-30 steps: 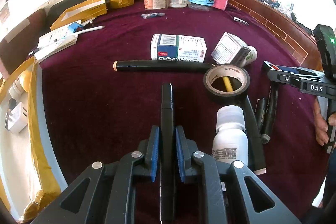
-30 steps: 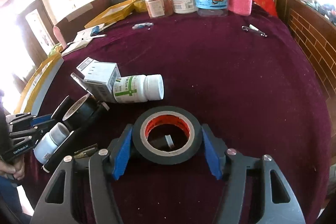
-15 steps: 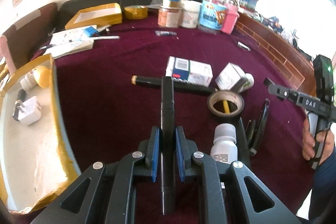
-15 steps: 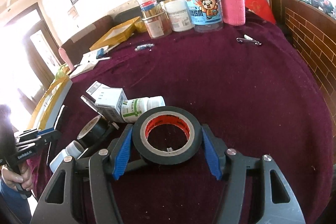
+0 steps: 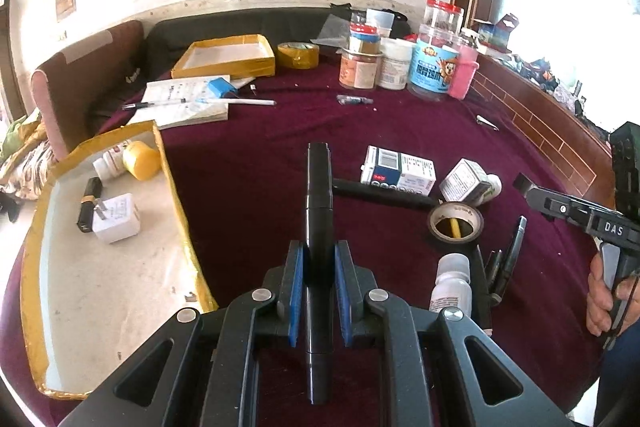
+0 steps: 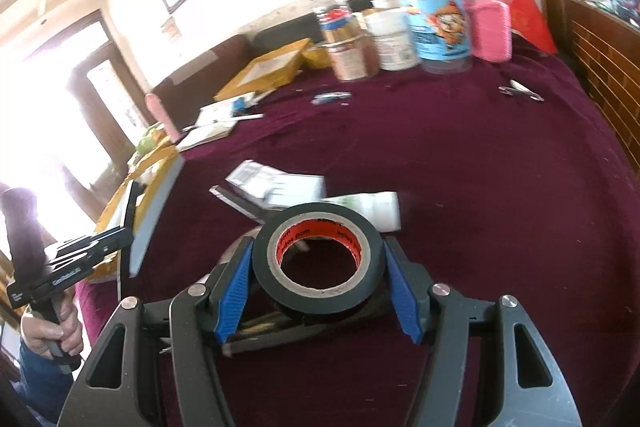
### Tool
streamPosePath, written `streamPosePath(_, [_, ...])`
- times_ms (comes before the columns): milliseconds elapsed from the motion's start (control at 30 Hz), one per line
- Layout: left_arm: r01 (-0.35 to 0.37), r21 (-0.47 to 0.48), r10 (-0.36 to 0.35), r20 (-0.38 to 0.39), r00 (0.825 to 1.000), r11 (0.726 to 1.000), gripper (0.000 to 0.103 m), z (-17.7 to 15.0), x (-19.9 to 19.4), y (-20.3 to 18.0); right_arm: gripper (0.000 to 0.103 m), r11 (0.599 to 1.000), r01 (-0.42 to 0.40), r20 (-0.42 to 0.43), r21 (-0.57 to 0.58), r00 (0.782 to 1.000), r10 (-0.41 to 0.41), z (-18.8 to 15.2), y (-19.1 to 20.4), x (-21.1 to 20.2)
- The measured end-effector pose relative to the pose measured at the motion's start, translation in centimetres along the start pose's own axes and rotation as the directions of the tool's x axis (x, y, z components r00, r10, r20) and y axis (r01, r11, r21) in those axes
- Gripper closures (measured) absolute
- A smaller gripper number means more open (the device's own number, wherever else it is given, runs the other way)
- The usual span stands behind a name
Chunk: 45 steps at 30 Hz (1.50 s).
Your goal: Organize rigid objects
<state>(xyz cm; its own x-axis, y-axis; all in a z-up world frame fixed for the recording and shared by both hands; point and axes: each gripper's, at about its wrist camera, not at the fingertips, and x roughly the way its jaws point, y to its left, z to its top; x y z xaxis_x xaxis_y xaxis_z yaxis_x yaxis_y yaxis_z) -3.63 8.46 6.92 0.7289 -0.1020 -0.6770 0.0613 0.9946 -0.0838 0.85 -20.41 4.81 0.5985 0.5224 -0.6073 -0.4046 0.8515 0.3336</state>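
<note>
Left gripper (image 5: pixel 319 287) jaws clenched on black marker (image 5: pixel 319 211), right gripper (image 6: pixel 318 283) jaws grasping black tape roll (image 6: pixel 318 263), both aloft; yellow-edged tray (image 5: pixel 176 195) part-filled, boxes, bottles, pens remain on worktop

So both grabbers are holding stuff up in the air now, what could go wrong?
1. The left gripper pinches the long black marker only around its middle, so it might swivel or slide out on the way to the yellow-edged tray.
2. The right gripper grips the black tape roll by its round edge; it might pop free and fall among the pens and the white bottle below.
</note>
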Motion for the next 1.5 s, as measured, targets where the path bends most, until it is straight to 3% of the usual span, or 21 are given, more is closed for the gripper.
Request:
streamPosePath(600, [-0.017, -0.097, 0.025, 0.083, 0.996, 0.995, 0.088, -0.2, -3.7, 4.2, 0.041, 0.969, -0.157, -0.083, -0.192, 0.986, 0.143, 1.1, 11.7, 3.8])
streamPosePath(933, [-0.101, -0.221, 0.131, 0.127, 0.983, 0.97, 0.088, -0.6, -6.3, 10.8, 0.041, 0.917, -0.258, -0.136, -0.303, 0.965, 0.226, 1.5, 19.6, 5.7])
streamPosePath(1167, [-0.17, -0.341, 0.206, 0.073, 0.976, 0.925, 0.088, -1.8, -5.3, 16.5, 0.041, 0.881, -0.296, -0.185, -0.369, 0.952, 0.243, 1.5, 25.3, 8.1])
streamPosePath(1333, [-0.194, -0.409, 0.211, -0.004, 0.978, 0.892, 0.088, -2.8, -3.2, 19.8, 0.041, 0.867, -0.307, -0.252, -0.391, 0.943, 0.22, 1.0, 28.9, 11.6])
streamPosePath(1500, [-0.212, -0.418, 0.204, -0.066, 0.977, 0.883, 0.088, -2.5, -1.2, 21.5, 0.041, 0.864, -0.312, -0.347, -0.395, 0.921, 0.174, 0.3, 30.9, 15.6])
